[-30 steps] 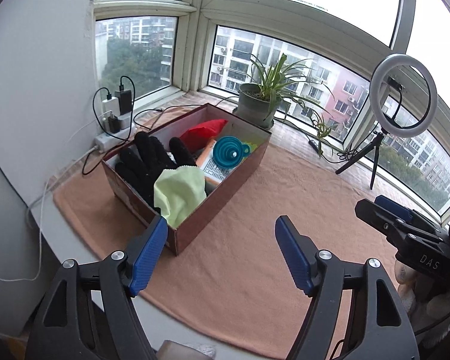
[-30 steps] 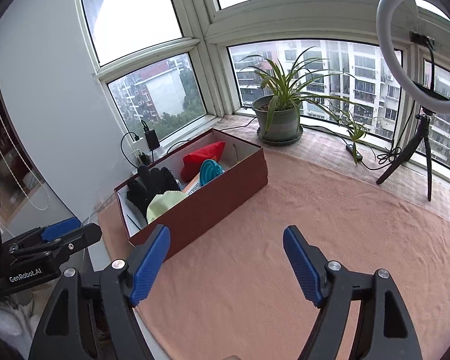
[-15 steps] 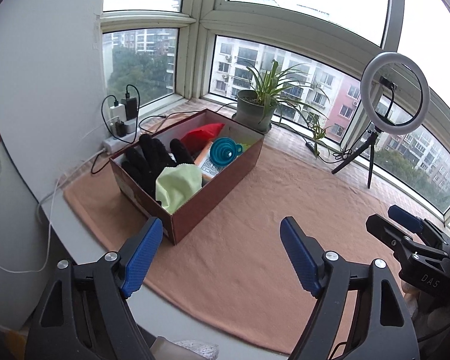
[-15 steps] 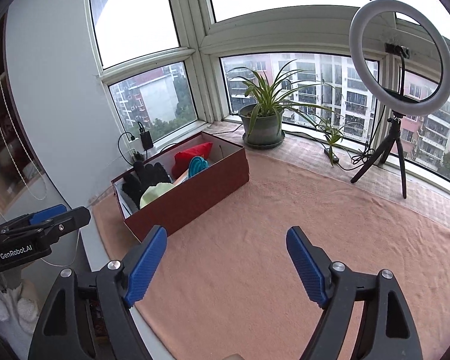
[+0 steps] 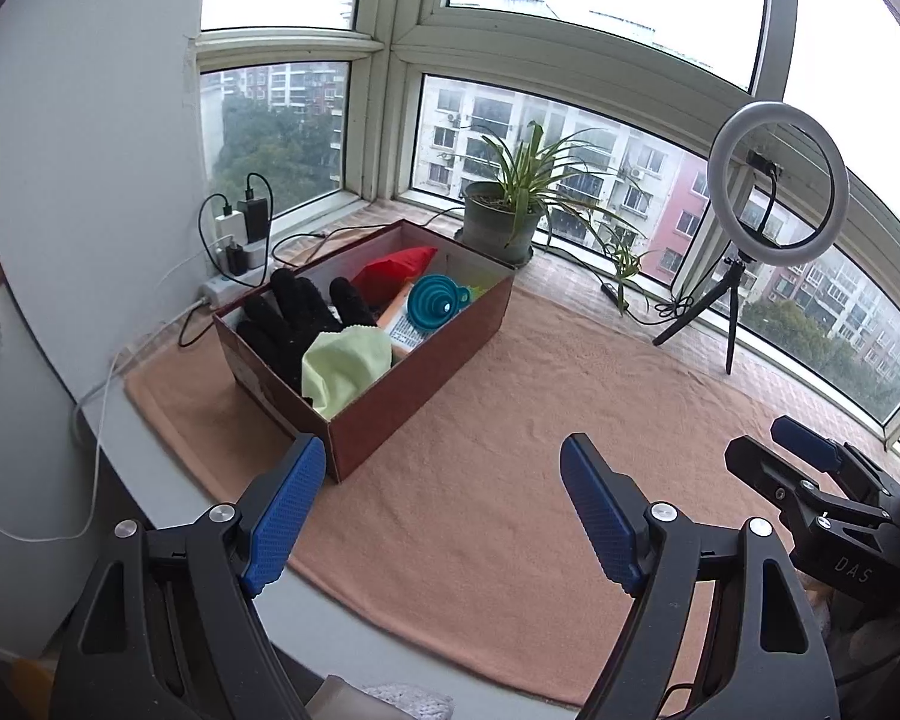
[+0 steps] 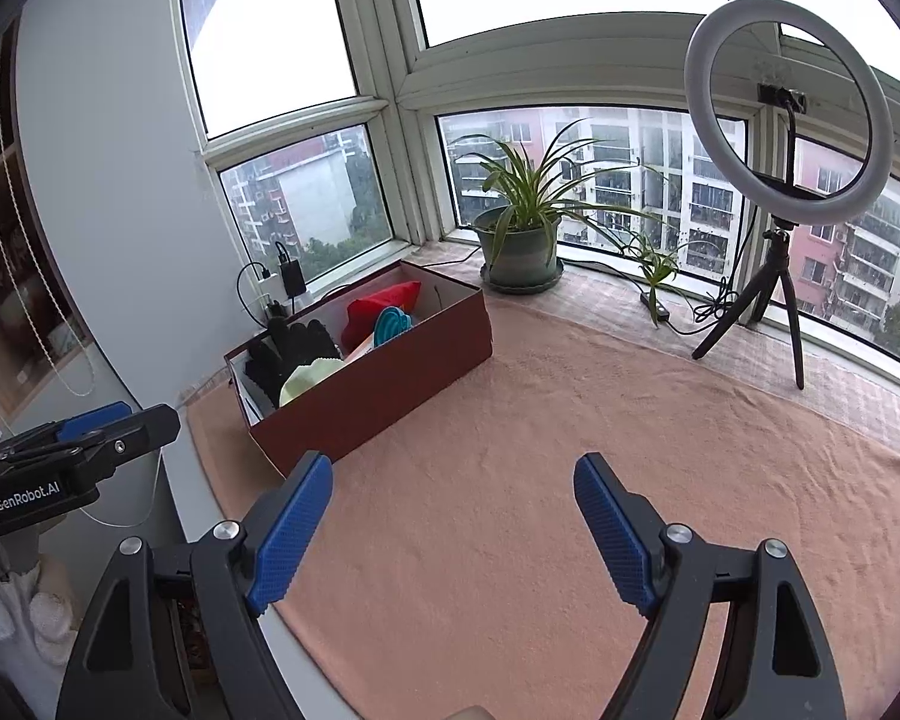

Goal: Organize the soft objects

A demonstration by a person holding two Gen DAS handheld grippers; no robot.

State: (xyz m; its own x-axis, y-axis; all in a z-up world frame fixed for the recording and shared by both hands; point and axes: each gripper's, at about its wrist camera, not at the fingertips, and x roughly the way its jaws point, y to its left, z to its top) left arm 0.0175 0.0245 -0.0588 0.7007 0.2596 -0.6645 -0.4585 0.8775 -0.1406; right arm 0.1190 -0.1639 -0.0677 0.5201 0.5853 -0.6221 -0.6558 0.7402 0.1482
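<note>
Looking along the left gripper [image 5: 441, 507], its jaws stand apart with nothing between them, well short of the brown box [image 5: 426, 372] where the black glove [image 5: 294, 318] and green cloth [image 5: 345, 366] lie heaped over the rim; a low reach could shove the box along the mat [image 5: 510, 480]. From the right gripper [image 6: 453, 519], likewise spread and empty, the red cloth [image 6: 381, 306] shows, though possibly partly hidden by the teal funnel [image 6: 393, 324], which could snag.
</note>
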